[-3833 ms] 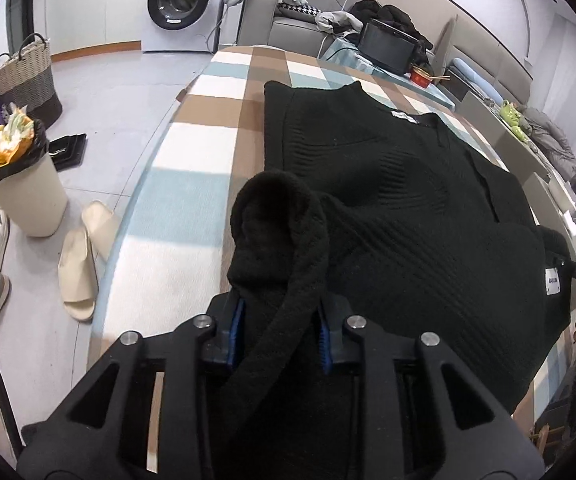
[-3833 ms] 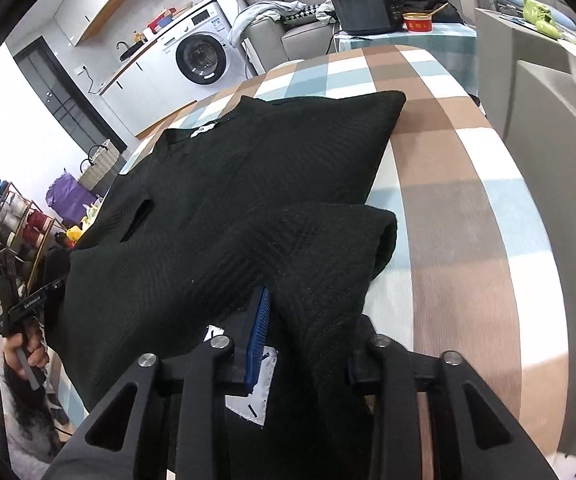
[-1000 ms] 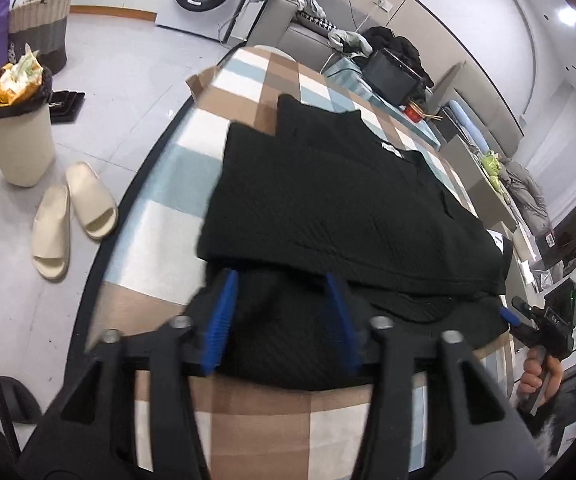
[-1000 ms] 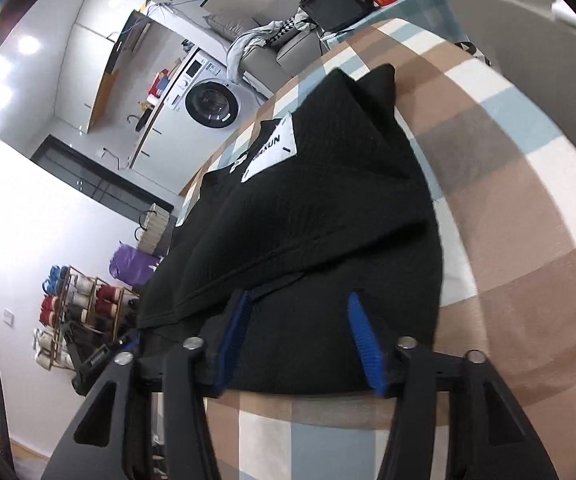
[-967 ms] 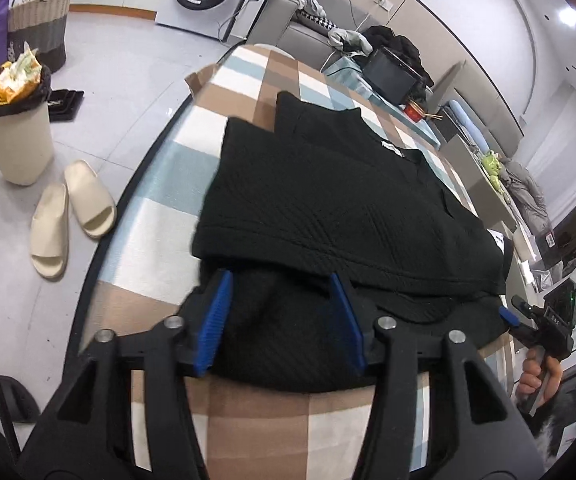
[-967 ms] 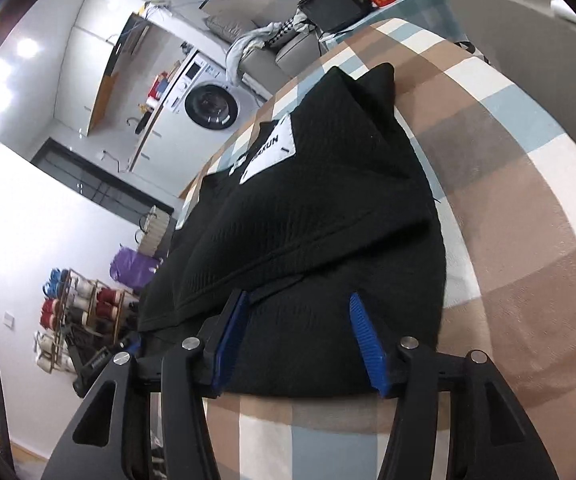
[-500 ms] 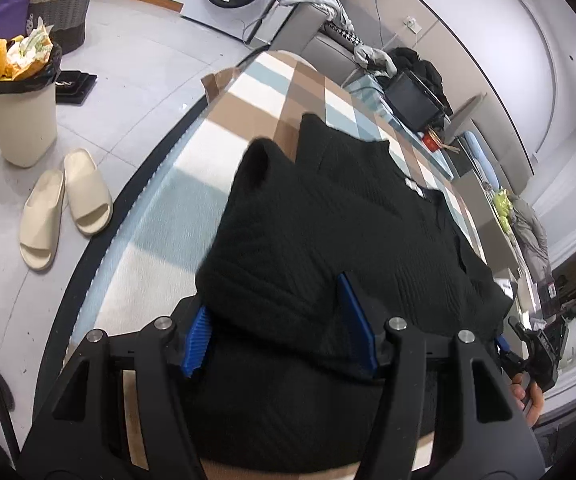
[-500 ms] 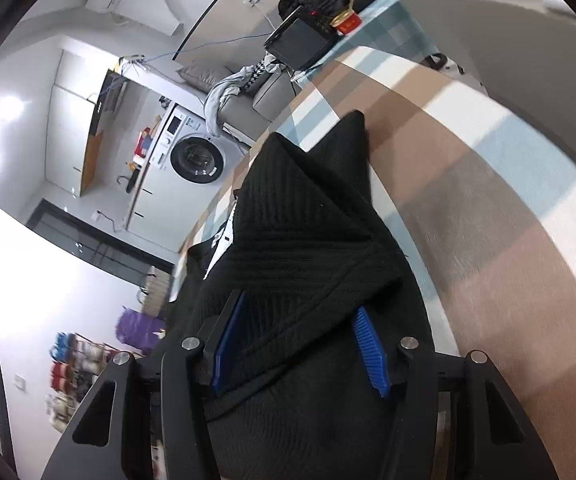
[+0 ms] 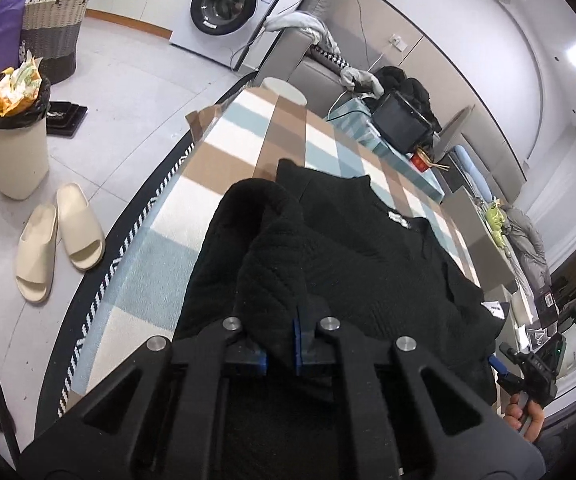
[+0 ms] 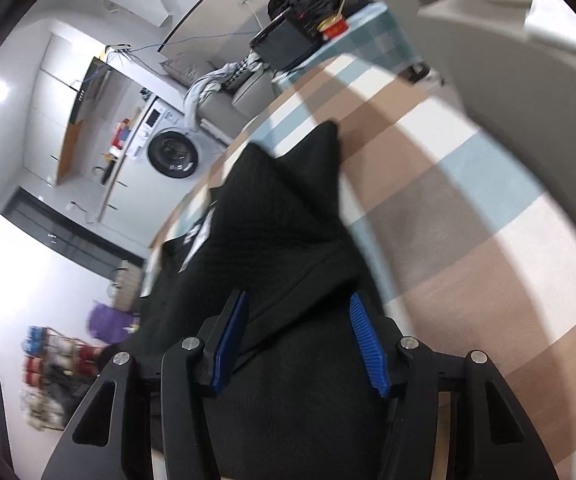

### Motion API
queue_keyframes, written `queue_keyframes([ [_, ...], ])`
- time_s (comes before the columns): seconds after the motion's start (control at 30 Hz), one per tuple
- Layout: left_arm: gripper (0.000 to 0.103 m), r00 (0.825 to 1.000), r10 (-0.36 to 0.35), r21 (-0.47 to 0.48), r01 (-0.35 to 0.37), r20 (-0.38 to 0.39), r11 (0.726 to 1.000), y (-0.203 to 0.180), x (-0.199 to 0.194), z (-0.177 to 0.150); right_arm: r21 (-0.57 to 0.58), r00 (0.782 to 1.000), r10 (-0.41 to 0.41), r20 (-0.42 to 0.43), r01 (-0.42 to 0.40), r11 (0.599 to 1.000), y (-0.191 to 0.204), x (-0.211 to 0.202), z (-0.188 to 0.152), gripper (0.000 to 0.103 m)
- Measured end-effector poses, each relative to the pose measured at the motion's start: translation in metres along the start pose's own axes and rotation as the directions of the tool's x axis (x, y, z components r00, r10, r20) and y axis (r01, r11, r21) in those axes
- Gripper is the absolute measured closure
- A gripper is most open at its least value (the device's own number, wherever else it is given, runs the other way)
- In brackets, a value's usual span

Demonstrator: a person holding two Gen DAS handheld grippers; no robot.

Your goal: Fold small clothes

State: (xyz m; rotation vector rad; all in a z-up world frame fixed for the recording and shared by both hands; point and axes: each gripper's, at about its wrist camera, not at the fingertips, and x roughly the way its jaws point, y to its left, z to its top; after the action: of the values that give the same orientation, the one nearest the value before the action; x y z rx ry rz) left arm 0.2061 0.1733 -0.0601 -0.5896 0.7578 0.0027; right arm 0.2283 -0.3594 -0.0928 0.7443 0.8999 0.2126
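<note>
1. The black ribbed knit sweater [image 9: 367,264] lies on the table with the checked cloth of brown, pale blue and white squares [image 9: 224,160]. Its near part is bunched up toward the grippers, and a white label [image 9: 397,217] shows at the neck.

2. The left gripper [image 9: 280,350] has its jaws clenched on a thick fold of the knit, which rises between the blue pads like a soft hump. The right gripper [image 10: 299,344] has its jaws wide apart, with fabric lying between the blue ribbed pads [image 10: 365,344] but not pinched.

3. I judge that the step in hand is gathering the near edge for a fold away from the person — only one side is taken. The next move calls for the right jaws to close on the same edge, so that both sides rise level.

4. The knit looks heavy and limp, with a diagonal rib texture; it will probably sag in the middle and slide on itself.

5. Around the table I see a white front-loading washing machine [image 9: 224,8], a pair of cream rubber slippers [image 9: 58,240] on the grey tiled floor, and a beige waste bin full of rubbish [image 9: 12,136].
</note>
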Motion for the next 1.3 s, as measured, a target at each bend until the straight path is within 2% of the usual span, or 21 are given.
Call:
queue_keyframes([
  [0.1,0.097,1.000,-0.003,0.012,0.003,0.009,1.000,-0.004,-0.002,0.005,0.032,0.999,0.041,-0.005,-0.041,0.999,-0.006,0.005,0.006,0.049],
  [0.23,0.097,1.000,-0.004,0.017,0.004,0.010,1.000,-0.005,-0.001,0.012,0.001,1.000,0.017,-0.008,-0.017,1.000,-0.002,0.017,0.015,0.049],
  [0.37,0.097,1.000,-0.001,0.030,0.001,0.013,1.000,-0.007,-0.002,0.016,-0.020,0.998,0.057,-0.039,-0.057,0.998,0.006,0.017,0.021,0.049],
  [0.5,0.097,1.000,0.000,0.029,-0.001,0.010,1.000,-0.007,0.001,0.018,0.017,0.995,0.051,-0.090,-0.050,0.999,0.003,0.016,0.011,0.049],
  [0.63,0.097,1.000,0.007,0.032,-0.007,-0.001,0.999,-0.006,0.004,0.018,0.025,0.995,0.051,-0.084,-0.049,0.998,-0.003,0.013,0.004,0.049],
  [0.9,0.097,1.000,0.008,0.036,-0.008,-0.008,0.999,-0.004,0.009,0.018,0.030,0.995,0.082,-0.062,-0.080,0.996,-0.005,0.034,0.026,0.049],
  [0.93,0.097,1.000,0.010,0.038,-0.009,-0.007,0.999,-0.004,0.009,0.018,0.029,0.995,0.078,-0.060,-0.076,0.997,-0.004,0.035,0.028,0.051],
  [1.0,0.097,1.000,0.009,0.041,-0.009,-0.005,0.999,-0.006,0.008,0.018,0.002,0.998,0.025,-0.061,-0.024,1.000,0.001,0.036,0.029,0.077],
  [1.07,0.097,1.000,0.008,0.046,-0.008,0.001,0.999,-0.007,0.006,0.018,-0.033,0.999,0.009,-0.050,-0.010,0.999,0.007,0.029,0.027,0.093],
  [1.2,0.097,1.000,-0.008,0.047,0.007,0.014,0.999,-0.010,-0.002,0.022,-0.068,0.994,0.106,-0.025,-0.107,0.992,0.024,0.010,0.035,0.095],
  [1.3,0.097,0.999,-0.023,0.054,0.021,0.034,0.998,-0.015,-0.006,0.031,-0.094,0.991,0.136,0.013,-0.134,0.987,0.043,0.004,0.051,0.095],
])
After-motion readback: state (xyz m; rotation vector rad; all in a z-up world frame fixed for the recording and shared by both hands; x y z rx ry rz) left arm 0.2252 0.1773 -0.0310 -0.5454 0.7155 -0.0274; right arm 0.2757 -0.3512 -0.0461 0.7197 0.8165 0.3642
